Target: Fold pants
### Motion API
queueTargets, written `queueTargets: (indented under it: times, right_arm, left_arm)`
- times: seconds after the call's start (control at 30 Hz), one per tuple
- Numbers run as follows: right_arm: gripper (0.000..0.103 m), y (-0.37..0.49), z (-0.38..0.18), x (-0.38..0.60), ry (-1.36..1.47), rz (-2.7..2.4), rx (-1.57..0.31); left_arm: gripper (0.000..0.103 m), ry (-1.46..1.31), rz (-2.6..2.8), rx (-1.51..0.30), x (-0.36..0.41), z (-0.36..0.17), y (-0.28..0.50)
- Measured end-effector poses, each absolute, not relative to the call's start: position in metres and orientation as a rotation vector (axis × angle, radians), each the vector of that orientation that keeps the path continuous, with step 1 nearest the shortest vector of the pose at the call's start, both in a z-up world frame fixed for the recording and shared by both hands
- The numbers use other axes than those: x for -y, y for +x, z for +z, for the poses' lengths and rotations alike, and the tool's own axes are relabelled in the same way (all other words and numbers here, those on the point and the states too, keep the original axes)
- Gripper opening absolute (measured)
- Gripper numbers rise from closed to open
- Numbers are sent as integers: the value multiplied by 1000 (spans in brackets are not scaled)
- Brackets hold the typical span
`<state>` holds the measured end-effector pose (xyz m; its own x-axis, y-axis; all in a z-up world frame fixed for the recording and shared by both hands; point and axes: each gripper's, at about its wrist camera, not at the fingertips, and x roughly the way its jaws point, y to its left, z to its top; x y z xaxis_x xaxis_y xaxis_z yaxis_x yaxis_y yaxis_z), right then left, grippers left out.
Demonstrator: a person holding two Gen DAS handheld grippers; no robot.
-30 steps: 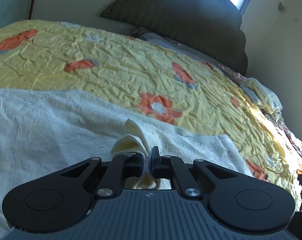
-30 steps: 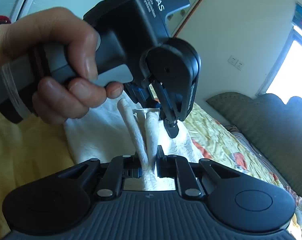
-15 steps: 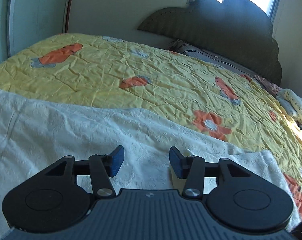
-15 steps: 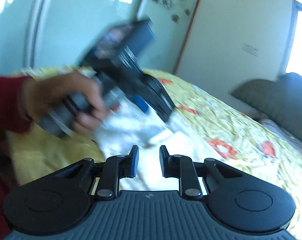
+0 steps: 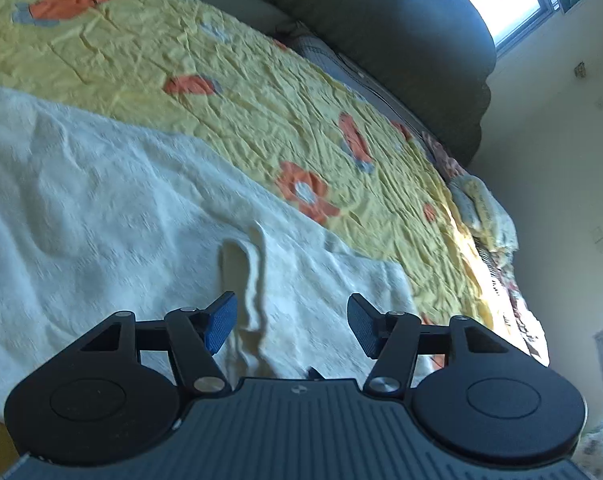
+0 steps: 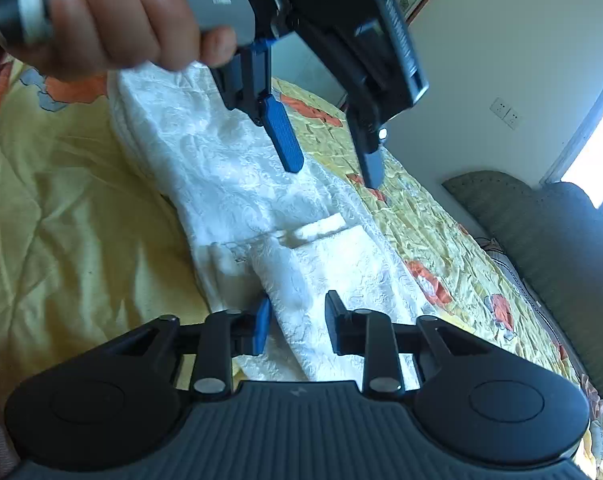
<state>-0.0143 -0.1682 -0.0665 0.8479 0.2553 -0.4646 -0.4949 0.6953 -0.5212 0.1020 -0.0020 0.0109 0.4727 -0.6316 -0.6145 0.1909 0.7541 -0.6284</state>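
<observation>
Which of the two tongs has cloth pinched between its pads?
The right tongs: their pads close on a fold of the white pants. The left tongs stand wide apart, just opened, pads off the fabric.

No legible text is found; only blurred, unreadable lettering is noted on the left claw housing.
</observation>
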Motion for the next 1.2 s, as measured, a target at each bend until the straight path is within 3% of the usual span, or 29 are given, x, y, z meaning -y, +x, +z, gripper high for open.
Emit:
queueTargets:
  times: [0.4, 0.97, 1.03, 1.07, 1.1, 1.2]
  right_arm:
    - [9, -14, -22, 228, -207, 526, -356]
    - [15, -11, -50, 183, -495, 429, -416]
    - [35, -18, -46, 184, -493, 438, -396]
    - [67, -21, -46, 183, -500, 436, -384]
    - [81, -26, -47, 183, -516, 436, -356]
    - [80, -30, -51, 179, -575, 405, -344]
  left_arm:
    - [65, -815, -594, -1205, 12, -43, 132]
    - [69, -855, -645, -1150, 10, -32, 129]
    - [69, -846, -644, -1140, 10, -32, 128]
    - [69, -845, -648, -1138, 10, -32, 129]
    - [69, -847, -652, -1137, 11, -32, 129]
    - [69, -849, -671, -1124, 12, -29, 129]
